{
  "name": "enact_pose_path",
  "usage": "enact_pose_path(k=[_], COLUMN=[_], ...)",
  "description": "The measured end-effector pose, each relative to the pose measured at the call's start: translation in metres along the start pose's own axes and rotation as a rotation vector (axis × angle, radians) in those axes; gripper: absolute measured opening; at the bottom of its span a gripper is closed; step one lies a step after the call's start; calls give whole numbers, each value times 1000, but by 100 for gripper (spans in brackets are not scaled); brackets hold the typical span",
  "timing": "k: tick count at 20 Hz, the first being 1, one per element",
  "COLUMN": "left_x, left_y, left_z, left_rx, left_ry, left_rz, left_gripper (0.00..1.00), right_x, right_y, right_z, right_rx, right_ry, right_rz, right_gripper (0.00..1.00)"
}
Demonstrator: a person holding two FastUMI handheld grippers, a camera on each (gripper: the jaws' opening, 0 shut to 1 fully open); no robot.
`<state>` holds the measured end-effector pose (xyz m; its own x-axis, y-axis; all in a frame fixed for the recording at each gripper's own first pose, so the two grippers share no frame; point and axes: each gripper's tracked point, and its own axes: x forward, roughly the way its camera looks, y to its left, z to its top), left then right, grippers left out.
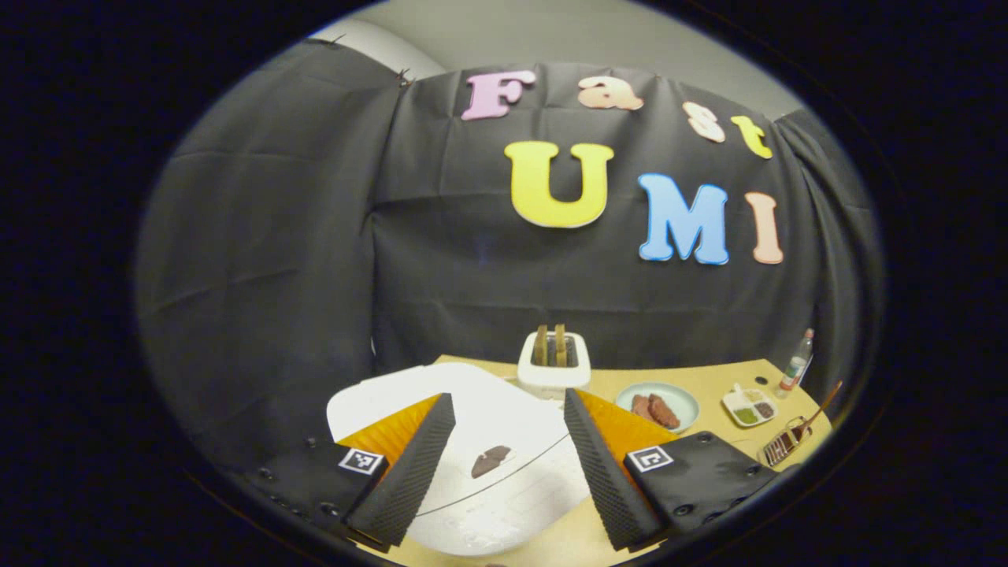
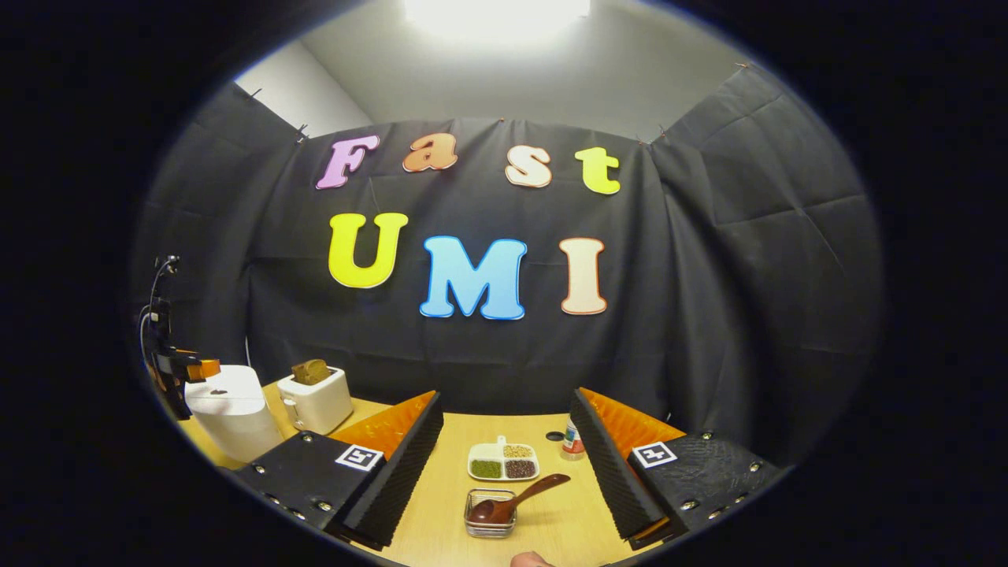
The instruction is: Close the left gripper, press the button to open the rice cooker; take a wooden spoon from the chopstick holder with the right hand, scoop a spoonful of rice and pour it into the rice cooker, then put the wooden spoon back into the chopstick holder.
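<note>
The white rice cooker [image 1: 472, 409] lies right under my left gripper [image 1: 504, 472], lid down, its dark button [image 1: 492, 461] between the open fingers. In the right gripper view the cooker [image 2: 228, 413] stands at the far left with the left gripper [image 2: 193, 370] hovering above it. A wooden spoon [image 2: 516, 500] rests bowl-down in the wire chopstick holder [image 2: 490, 512], just ahead of my right gripper [image 2: 504, 480], which is open and holds nothing. Behind the holder sits a white divided dish of grains [image 2: 504, 462]. The holder with the spoon [image 1: 783, 445] also appears at the right of the left gripper view.
A white toaster [image 1: 554, 362] with bread slices stands behind the cooker. A pale plate [image 1: 685, 398] holding reddish food and a small bottle [image 1: 795, 364] sit on the wooden table [image 1: 709, 378]. The bottle [image 2: 572, 441] stands right of the dish. Black cloth walls the table.
</note>
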<state>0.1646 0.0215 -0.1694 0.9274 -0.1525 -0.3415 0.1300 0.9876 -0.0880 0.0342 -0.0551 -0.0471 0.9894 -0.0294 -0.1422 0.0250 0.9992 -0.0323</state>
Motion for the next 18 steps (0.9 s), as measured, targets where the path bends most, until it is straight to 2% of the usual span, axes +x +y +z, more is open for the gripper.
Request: enact_pose_path(k=[3,5,8,12,13,18], left_x=[-43,-70,-104,-144,-150,-168], left_y=[-24,-40,-48,-61,-58,-51], left_z=[45,58,75,78,77,75], left_rx=[29,1,-25,-107,-112,-49], left_ry=[-121,-154,-186,-225,-237,-259], left_rz=[-48,-89,-98,-120,-114,-91], left_gripper=[95,95,97,95,98,96], right_x=[0,-1,-6,-15,-16,-26], right_y=[29,47,67,87,92,113], right_z=[14,23,26,13,10,19], right_rx=[38,52,70,84,85,56], right_ry=[-23,-48,-80,-69,-62,-79], right_rz=[44,73,104,133,146,197], right_gripper=[99,99,99,99,99,99])
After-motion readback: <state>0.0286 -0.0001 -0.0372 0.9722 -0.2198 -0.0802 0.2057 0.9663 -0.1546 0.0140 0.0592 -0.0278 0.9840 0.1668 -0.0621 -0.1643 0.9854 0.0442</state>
